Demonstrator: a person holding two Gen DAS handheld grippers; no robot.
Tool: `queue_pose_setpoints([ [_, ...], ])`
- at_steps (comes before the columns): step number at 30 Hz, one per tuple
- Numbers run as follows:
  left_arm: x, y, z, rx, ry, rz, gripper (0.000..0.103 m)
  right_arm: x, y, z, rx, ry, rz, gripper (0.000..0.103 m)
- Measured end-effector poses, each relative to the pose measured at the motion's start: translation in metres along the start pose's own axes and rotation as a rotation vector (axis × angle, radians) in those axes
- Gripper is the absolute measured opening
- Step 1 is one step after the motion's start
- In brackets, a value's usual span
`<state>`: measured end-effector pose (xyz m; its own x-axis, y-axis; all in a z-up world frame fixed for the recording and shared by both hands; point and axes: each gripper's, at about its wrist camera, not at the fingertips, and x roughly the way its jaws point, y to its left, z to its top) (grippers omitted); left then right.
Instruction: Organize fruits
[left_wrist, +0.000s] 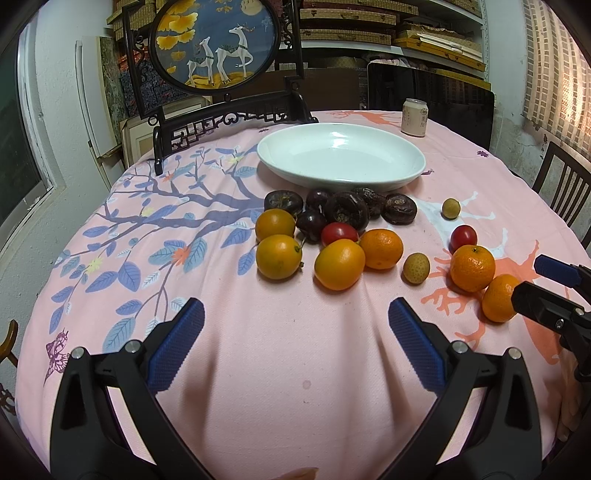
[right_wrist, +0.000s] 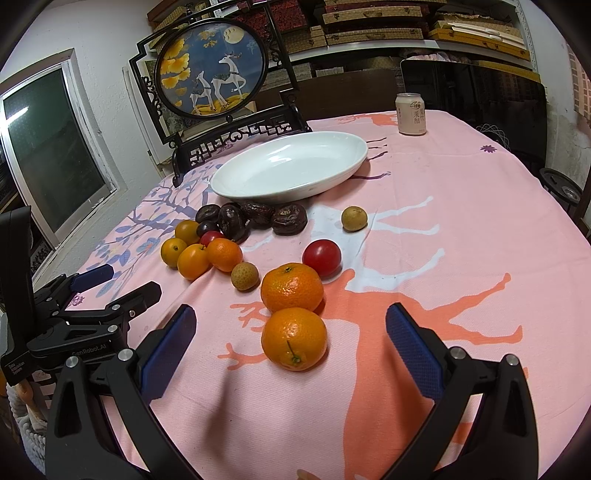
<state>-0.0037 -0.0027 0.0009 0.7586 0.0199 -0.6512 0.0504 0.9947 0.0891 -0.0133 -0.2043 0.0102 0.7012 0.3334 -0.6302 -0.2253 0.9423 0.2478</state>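
Orange mandarin (left_wrist: 499, 298) partly hidden behind spread right gripper (right_wrist: 290, 325); left gripper (left_wrist: 296, 318) spread, empty.

Drink can (left_wrist: 414, 117), deer screen (left_wrist: 216, 42)

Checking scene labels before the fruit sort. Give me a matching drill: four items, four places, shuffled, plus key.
Items:
1. white dish
2. drink can
3. nearest orange
4. deer screen

Places:
A. far edge of the table, right of the dish
B. between the open right claw fingers' line of sight
C. just behind the dark fruits
D. standing behind the dish, left

Pairs: 1-C, 2-A, 3-B, 4-D
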Motion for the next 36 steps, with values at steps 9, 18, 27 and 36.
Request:
queue_pose_setpoints([
  [9, 0.000, 0.000, 0.000, 0.000, 0.001, -0.001, 0.101, 0.000, -0.001, 0.000, 0.001, 0.000, 0.001, 0.102],
  [18, 0.001, 0.000, 0.000, -0.001, 0.003, -0.002, 0.101, 0.000, -0.001, 0.000, 0.002, 0.000, 0.002, 0.102],
  [27, 0.002, -0.002, -0.002, 0.001, 0.010, -0.003, 0.101, -0.001, -0.001, 0.000, 0.002, 0.003, 0.002, 0.102],
  [36, 0.021, -0.001, -0.002, 0.013, 0.159, -0.038, 0.101, 0.026, 0.009, -0.010, -0.024, 0.218, -0.021, 0.102],
])
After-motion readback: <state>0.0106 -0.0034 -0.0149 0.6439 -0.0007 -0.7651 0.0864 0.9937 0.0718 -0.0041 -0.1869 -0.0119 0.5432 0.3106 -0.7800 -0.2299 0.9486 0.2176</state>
